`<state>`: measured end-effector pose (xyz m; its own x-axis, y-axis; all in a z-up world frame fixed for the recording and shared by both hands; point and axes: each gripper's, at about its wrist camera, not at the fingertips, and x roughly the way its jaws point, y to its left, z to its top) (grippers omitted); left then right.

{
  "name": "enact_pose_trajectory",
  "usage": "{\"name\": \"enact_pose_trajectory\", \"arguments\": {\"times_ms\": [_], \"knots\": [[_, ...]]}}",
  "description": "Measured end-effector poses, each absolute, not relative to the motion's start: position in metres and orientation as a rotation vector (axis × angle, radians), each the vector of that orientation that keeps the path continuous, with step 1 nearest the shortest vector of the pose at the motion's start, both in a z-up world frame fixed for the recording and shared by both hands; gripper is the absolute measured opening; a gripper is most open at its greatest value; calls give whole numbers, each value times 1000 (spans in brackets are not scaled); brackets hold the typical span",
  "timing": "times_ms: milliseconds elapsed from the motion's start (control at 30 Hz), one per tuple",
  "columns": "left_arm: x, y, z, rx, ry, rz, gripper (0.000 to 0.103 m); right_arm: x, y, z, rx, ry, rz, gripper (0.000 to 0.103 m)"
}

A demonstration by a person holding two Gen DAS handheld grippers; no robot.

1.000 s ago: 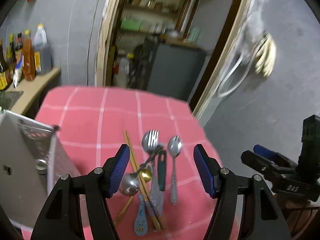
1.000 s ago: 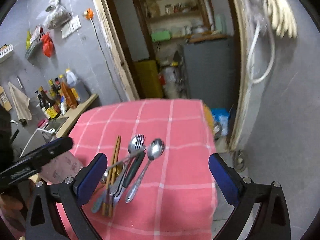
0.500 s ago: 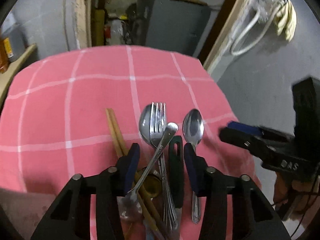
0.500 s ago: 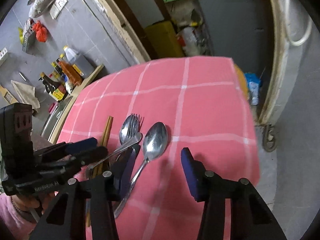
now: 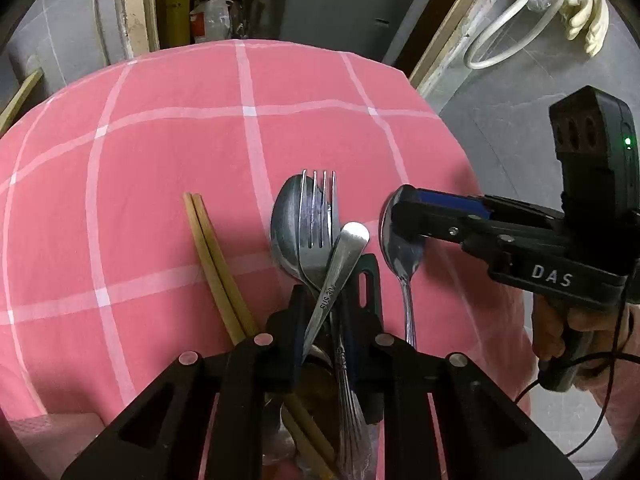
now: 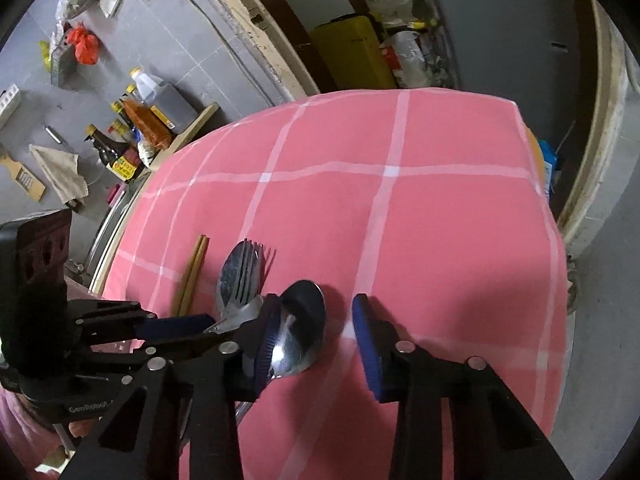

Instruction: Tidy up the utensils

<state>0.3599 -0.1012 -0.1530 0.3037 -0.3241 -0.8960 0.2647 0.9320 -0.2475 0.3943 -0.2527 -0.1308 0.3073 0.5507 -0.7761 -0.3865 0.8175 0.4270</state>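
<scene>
1. The left claw was closing around the angled steel handle and fork low in the frame's centre; whether its pads pressed them could not be told.
2. The right claw was closing, pads astride the lone spoon; its left pad was at the bowl, the right one apart.
3. Chopsticks lay left of the pile on the pink checked counter.
</scene>
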Motion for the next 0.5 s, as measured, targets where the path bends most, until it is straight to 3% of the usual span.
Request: {"name": "enact_pose_trajectory", "arguments": {"times_ms": [167,267,500], "knots": [[360,-106,-150,-49,1201,-387,10,396,-251,-132,163,1115,639,13],[359,-107,-146,-75,1194,-384,5,396,-251,-132,180,1117,638,7],[353,-99,-136,-180,1175,-366,5,383,-258,-121,250,1105,602,4]]}}
